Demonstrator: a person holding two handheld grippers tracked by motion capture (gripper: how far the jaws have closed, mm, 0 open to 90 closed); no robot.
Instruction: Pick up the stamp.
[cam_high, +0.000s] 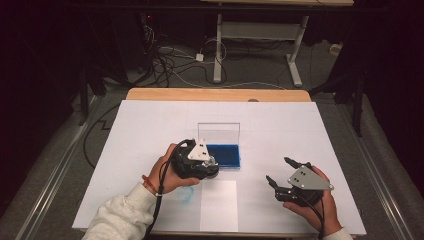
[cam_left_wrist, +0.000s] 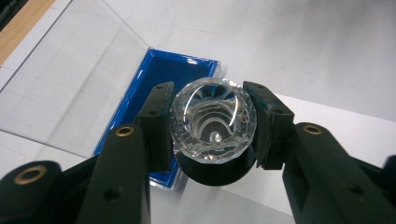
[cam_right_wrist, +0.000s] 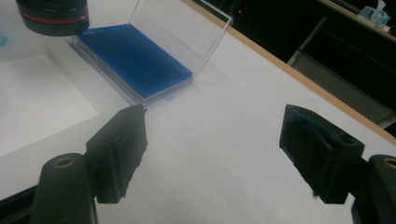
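My left gripper (cam_left_wrist: 212, 127) is shut on a stamp (cam_left_wrist: 212, 122) with a clear faceted knob and a round black base. It holds the stamp over the near left corner of a blue ink pad (cam_high: 226, 155), which lies in a clear case with its lid (cam_high: 218, 132) standing open. In the right gripper view the stamp's black base (cam_right_wrist: 53, 18) has a red ring and hangs just above the pad's (cam_right_wrist: 135, 58) edge. My right gripper (cam_high: 278, 170) rests low at the front right, open, with only bare table between its jaws (cam_right_wrist: 215, 154).
A white paper sheet (cam_high: 218, 205) lies at the front middle of the white table cover, with a faint blue smear (cam_high: 186, 194) to its left. The wooden table edge (cam_high: 217, 94) runs along the back. Cables and a desk frame stand on the floor beyond.
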